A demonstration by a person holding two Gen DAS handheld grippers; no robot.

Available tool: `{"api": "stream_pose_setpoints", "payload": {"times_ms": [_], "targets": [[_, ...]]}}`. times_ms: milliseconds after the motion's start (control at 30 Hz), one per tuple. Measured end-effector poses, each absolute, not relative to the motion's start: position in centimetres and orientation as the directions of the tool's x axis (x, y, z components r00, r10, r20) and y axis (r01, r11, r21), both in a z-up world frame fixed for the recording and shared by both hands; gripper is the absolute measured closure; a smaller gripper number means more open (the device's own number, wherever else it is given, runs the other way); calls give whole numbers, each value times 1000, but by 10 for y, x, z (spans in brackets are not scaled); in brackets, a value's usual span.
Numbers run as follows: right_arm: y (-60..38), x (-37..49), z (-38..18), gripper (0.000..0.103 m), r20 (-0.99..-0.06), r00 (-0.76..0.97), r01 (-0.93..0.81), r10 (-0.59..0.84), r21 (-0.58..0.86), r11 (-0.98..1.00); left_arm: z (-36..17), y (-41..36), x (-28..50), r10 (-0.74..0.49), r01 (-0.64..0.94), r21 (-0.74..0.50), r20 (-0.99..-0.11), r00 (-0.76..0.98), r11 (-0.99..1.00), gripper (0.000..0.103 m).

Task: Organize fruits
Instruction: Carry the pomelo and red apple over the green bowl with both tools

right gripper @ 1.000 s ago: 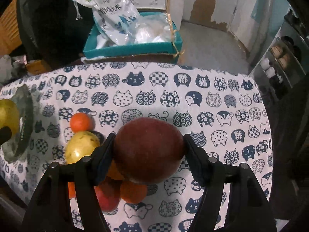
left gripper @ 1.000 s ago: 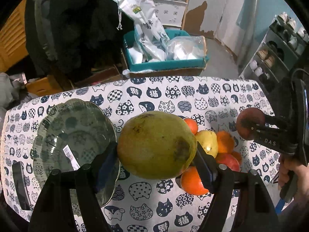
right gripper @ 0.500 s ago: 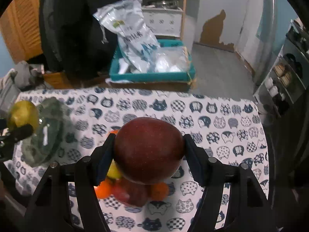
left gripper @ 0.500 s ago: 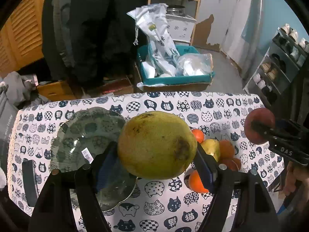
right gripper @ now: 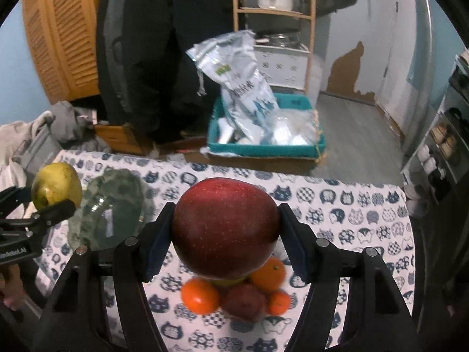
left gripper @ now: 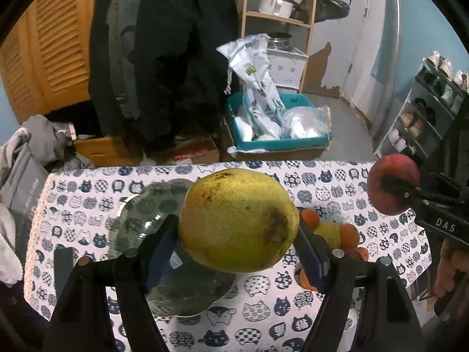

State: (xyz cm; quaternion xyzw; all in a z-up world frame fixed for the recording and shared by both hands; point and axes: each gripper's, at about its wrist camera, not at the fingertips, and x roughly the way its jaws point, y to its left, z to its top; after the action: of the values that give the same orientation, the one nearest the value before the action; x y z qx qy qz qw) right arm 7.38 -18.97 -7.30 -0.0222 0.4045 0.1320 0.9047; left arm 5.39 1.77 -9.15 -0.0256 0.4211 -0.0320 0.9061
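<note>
1. Left gripper (left gripper: 238,234) clamps a yellow-green pear (left gripper: 238,220), held above the right rim of the glass bowl (left gripper: 137,223).
2. Right gripper (right gripper: 225,231) clamps a red apple (right gripper: 225,228), held above the fruit pile (right gripper: 234,296), to the bowl's right.
3. Bowl and pile rest on the cat-print tablecloth (right gripper: 351,205).

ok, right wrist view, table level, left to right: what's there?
Yellow-green pear in the left hand-held gripper → glass plate → red apple in the right hand-held gripper.
</note>
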Motion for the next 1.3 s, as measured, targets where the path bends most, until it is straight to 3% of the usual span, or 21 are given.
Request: {"api": "stream_pose_setpoints", "payload": {"times_ms": [600,1300], "targets": [[-86,80,-63,34,-731,584,-408,353,112,906,-94,94,37,18,-93,-58,-752,659,994,25],[13,106,-136,34,-827,415,-494,379,145,858,-172,161,52,40,-218,-84,-858,512,972,25]]}}
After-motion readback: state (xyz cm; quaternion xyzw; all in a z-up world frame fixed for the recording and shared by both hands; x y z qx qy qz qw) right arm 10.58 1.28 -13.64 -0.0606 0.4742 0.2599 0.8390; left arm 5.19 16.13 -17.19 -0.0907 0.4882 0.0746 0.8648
